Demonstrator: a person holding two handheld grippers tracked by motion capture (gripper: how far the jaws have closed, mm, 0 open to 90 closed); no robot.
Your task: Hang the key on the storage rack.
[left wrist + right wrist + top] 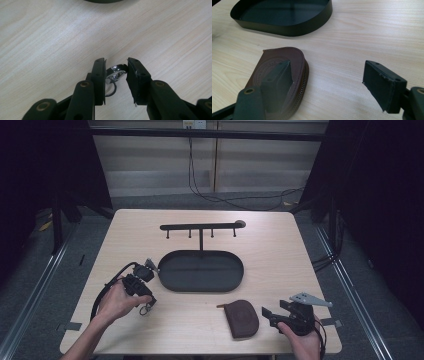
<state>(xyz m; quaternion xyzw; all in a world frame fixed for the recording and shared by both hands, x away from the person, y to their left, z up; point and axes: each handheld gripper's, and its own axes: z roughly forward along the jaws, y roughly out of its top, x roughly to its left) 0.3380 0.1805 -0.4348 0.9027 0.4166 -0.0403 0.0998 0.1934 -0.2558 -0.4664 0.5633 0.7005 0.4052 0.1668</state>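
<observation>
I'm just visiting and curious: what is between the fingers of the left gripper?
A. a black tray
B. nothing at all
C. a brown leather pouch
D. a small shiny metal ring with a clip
D: in the left gripper view the left gripper has its fingers closed on the shiny metal ring, while the brown pouch lies apart on the table.

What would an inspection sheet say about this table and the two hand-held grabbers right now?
Surface: pale wooden table, no spills seen.
Job's things: small metal ring clip between the left gripper's fingers; brown zip pouch lying flat near the front edge.
Clutter: black oval tray with an upright hook rack behind it.
Grippers: left gripper shut on the clip; right gripper open, one finger over the pouch.
Cables: black cable looping from the left gripper; cords on the floor beyond the table.
Surroundings: dark curtains, grey floor.
</observation>
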